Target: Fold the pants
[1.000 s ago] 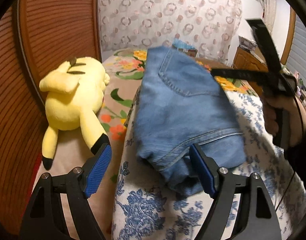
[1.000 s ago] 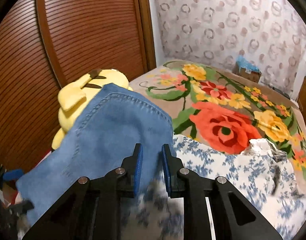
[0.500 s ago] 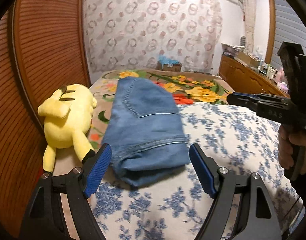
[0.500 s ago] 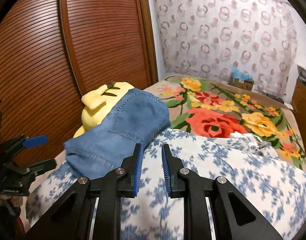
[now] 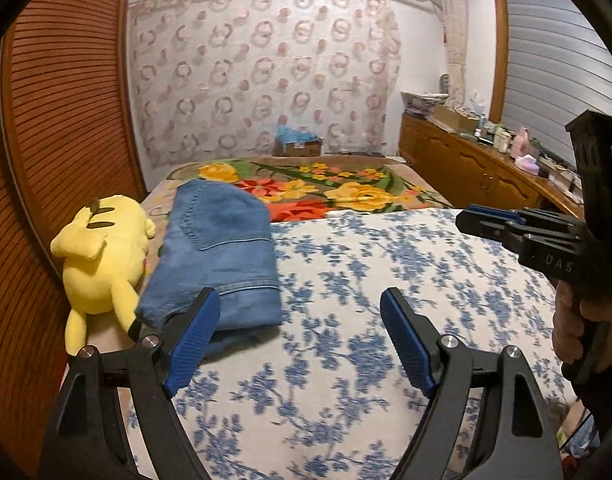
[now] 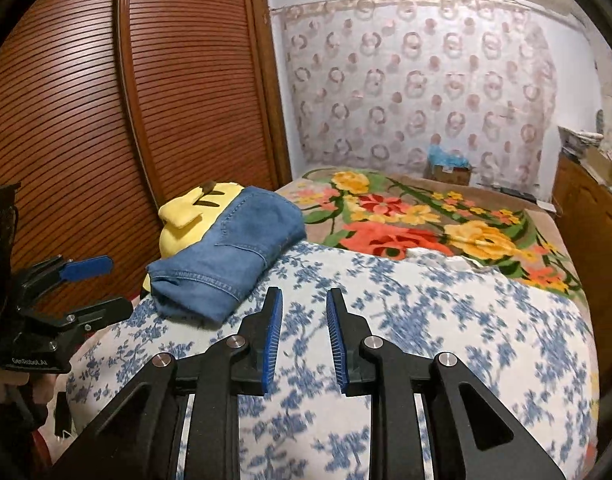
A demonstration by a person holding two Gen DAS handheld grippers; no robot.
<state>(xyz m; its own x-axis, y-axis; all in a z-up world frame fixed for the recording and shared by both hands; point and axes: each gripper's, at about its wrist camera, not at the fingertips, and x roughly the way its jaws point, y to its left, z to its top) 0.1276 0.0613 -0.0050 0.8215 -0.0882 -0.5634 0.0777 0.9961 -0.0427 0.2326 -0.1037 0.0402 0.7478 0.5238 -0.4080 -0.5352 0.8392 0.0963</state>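
Pants, folded into a compact denim bundle, are laid along the left edge of the blue-flowered quilt, with their far end reaching onto the bright floral blanket beyond. A yellow plush toy is pressed against their left side, next to the slatted wooden door. The left gripper is held above the quilt with its fingers spread wide and nothing between them; its left pad overlaps the near corner of the pants in view, though contact cannot be judged. The right gripper is kept well to the right of the bundle, its jaws narrow but parted and having just been opening, empty. A broad stretch of bare quilt is left open to the right of the pants.
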